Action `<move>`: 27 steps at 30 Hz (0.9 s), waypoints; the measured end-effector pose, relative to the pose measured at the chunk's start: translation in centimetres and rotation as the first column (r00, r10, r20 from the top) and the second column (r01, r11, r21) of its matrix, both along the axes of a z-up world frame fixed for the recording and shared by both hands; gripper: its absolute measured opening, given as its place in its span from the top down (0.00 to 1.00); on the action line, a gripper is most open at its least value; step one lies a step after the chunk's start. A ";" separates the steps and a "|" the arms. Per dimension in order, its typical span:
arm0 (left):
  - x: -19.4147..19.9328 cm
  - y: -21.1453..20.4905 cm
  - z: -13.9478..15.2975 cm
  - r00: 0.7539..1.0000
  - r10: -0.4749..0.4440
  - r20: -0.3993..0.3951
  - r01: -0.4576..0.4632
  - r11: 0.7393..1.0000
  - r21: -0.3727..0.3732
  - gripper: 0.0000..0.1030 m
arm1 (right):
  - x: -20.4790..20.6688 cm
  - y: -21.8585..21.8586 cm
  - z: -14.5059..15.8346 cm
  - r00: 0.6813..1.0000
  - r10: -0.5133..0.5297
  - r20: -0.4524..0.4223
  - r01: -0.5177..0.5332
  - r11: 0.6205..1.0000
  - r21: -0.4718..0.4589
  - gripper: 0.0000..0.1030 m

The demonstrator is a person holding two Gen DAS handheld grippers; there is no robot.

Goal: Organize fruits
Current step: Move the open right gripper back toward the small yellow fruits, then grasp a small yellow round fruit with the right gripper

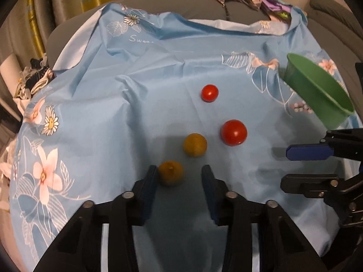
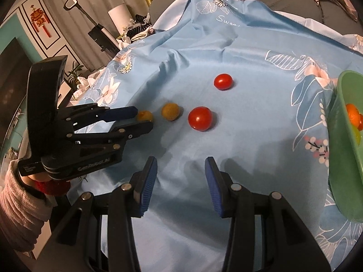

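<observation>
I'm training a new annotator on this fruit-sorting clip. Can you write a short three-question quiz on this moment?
1. True or false: the left gripper has lifted a fruit clear of the blue floral cloth.
2. How many fruits lie loose on the cloth? A) two B) four C) six
3. Fill in: the green bowl already holds ____.

Key
1. False. The nearest yellow fruit lies on the cloth at the tips of its jaws, by the left finger.
2. B: that one, the second yellow fruit, the large red tomato and the small red tomato.
3. Some fruit, orange and yellow-green pieces.
</observation>
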State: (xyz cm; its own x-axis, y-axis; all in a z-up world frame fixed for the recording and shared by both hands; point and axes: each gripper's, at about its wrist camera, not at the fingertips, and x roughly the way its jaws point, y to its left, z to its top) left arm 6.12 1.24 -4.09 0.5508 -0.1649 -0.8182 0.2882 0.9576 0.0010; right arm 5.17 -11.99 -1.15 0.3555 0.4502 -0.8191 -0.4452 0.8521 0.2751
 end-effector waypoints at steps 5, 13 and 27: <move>0.6 0.0 -0.4 1.000 -0.010 -0.005 0.010 1.000 0.029 0.68 | 0.5 0.2 -0.4 1.000 0.005 -0.008 -0.005 1.000 0.005 0.56; 1.3 -0.1 -1.1 0.999 -0.021 -0.025 0.021 1.000 0.022 0.74 | 1.0 1.0 -0.7 1.000 0.026 -0.016 -0.026 1.000 0.007 0.56; -2.1 3.1 1.9 0.996 0.061 0.065 -0.055 0.994 -0.094 0.74 | 4.0 5.9 -2.0 0.994 0.109 -0.026 -0.110 0.994 -0.026 0.57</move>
State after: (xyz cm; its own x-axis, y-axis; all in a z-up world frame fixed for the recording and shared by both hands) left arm 4.00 4.31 -2.18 0.6153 -0.2040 -0.7615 0.2345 0.9696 -0.0703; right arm 9.21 -6.07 -3.19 0.2851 0.4624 -0.8396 -0.5296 0.8061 0.2641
